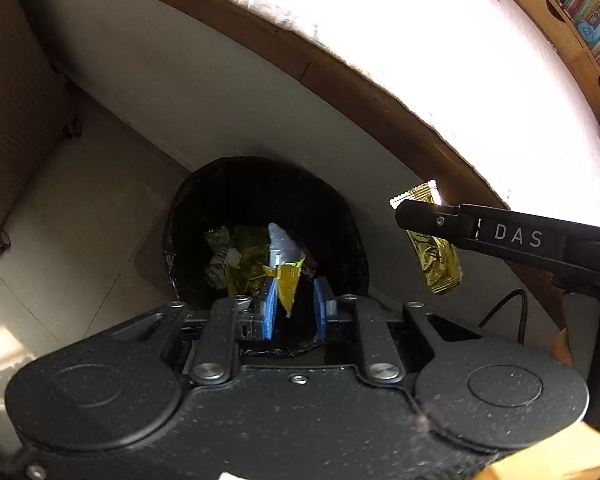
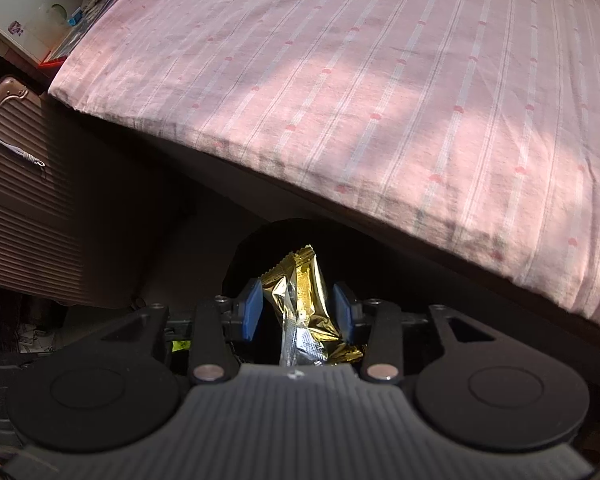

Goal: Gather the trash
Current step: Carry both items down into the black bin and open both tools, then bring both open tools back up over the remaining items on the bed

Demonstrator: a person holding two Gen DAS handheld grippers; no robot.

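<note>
A bin with a black liner (image 1: 260, 184) stands on the floor beside the bed, with several crumpled wrappers inside. My left gripper (image 1: 296, 280) hangs straight above it, its blue pads a little apart and shut on a yellow and silver wrapper (image 1: 280, 248) that sticks out over the bin. My right gripper (image 1: 412, 216) comes in from the right, level with the bin's far rim. It is shut on a crumpled gold wrapper (image 1: 440, 264) that dangles below the finger. In the right wrist view the gold wrapper (image 2: 308, 280) fills the right gripper (image 2: 298, 300), with the dark bin (image 2: 252, 252) beyond.
The bed with its pink striped sheet (image 2: 340, 80) overhangs just behind the bin; its wooden side board (image 1: 340, 92) runs close by. A ribbed brown suitcase (image 1: 16, 120) stands on wheels at the left. A black cable (image 1: 512, 304) lies right of the bin. Bookshelves (image 1: 580, 0) line the far wall.
</note>
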